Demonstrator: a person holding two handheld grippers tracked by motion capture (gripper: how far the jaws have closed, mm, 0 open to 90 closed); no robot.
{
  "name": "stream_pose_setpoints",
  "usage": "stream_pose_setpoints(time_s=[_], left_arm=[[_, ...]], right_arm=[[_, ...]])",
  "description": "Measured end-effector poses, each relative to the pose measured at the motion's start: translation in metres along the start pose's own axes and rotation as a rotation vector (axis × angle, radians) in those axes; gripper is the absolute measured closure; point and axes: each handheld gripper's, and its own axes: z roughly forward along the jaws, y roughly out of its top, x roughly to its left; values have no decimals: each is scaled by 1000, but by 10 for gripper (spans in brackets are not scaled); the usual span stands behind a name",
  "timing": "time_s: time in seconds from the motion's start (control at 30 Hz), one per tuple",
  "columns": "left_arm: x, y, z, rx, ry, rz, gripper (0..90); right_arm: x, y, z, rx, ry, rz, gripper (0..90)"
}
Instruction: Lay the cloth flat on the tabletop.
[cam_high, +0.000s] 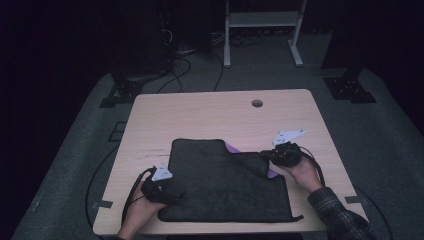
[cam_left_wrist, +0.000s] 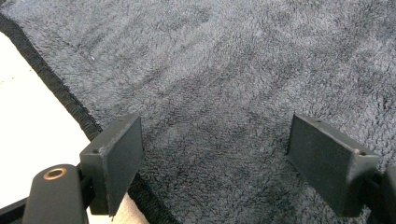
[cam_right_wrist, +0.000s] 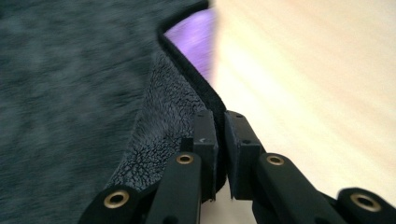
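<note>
Towel (cam_high: 225, 182), dark grey, lies flat across the near half of the bench (cam_high: 200, 110), near hem just inside the bench's front edge. Its far-right corner is folded back toward the middle, exposing something purple (cam_high: 232, 148) underneath; can't tell what that is.

Right gripper (cam_right_wrist: 220, 154) sits at the towel's right edge, beside the folded-back corner, jaws pressed together on the black hem, pile bunched up against the left jaw. Left gripper (cam_left_wrist: 215, 158) is at the towel's near-left corner, jaws spread wide and low over the pile, nothing between them; the hem and bare bench show just to its left.

Step in hand, by the look of it: folding the towel, first corner being drawn over. Right side has its grip, left doesn't.

Next move calls for the left gripper to pinch the near-left hem, or press down as an anchor, so the towel doesn't slide while the right gripper carries its edge across.
</note>
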Motion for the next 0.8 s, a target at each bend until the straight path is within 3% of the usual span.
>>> stream_pose_setpoints(time_s=[0.07, 0.1, 0.23, 0.27, 0.33, 0.43, 0.47, 0.53, 0.6, 0.67, 0.7, 0.8], left_arm=[[0, 0, 0, -2, 0, 2, 173], [0, -2, 0, -10, 0, 3, 170], [1, -2, 0, -16, -3, 10, 162], [1, -2, 0, -16, -3, 10, 159], [2, -4, 0, -32, -6, 11, 156], [2, -5, 0, -33, -7, 12, 156], [2, -5, 0, -34, -8, 10, 156], [2, -5, 0, -34, -7, 12, 156], [2, -5, 0, -37, -8, 13, 156], [2, -5, 0, -40, -8, 13, 154], [2, -6, 0, -46, -9, 12, 150], [2, -6, 1, -51, -13, 13, 131]], right_arm=[[-4, 3, -4, -11, -9, 17, 828], [-13, 8, -7, -8, -47, 17, 828], [-29, 11, -7, -29, -89, 45, 829], [-34, 11, -6, -24, -89, 58, 829], [-42, 12, -3, 1, -133, 41, 829], [-51, 11, -1, -9, -146, 74, 830], [-58, 9, 5, 39, -184, 66, 829], [-61, 8, 7, 42, -186, 74, 829], [-68, 2, 19, 79, -196, 92, 818], [-70, -2, 28, 104, -199, 100, 768], [-71, -4, 31, 108, -204, 103, 694], [-73, -7, 31, 87, -194, 141, 548]])
